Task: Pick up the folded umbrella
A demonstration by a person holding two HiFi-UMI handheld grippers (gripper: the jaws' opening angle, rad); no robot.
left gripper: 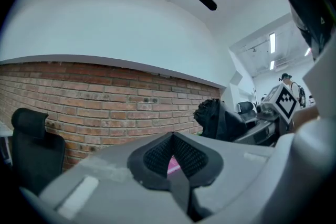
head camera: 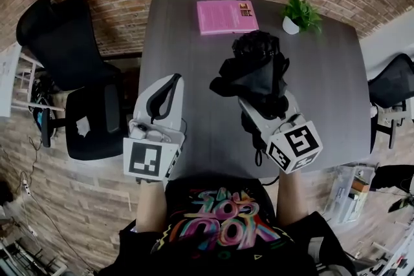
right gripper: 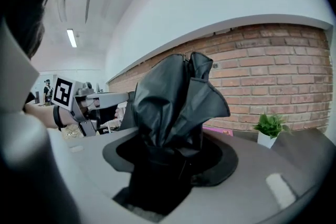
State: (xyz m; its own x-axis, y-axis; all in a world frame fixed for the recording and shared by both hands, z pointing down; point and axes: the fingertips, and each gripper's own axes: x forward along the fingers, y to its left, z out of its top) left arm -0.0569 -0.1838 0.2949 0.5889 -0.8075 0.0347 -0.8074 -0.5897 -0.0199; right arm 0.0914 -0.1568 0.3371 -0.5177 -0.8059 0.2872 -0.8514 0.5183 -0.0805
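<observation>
The folded black umbrella [head camera: 253, 68] is lifted clear of the grey table [head camera: 336, 74], with my right gripper [head camera: 262, 100] shut on its lower end. In the right gripper view the umbrella [right gripper: 173, 107] stands up between the jaws, its loose fabric flaring out at the top. My left gripper [head camera: 165, 95] hovers to the left of it, over the table's near left part. Its pads [left gripper: 157, 157] meet with nothing between them. From the left gripper view the umbrella [left gripper: 218, 118] shows at the right, held by the other gripper.
A pink book [head camera: 226, 15] lies at the table's far edge, with a small potted plant [head camera: 301, 13] to its right. A black office chair [head camera: 71, 74] stands left of the table, another chair [head camera: 393, 84] at the right. A brick wall runs behind.
</observation>
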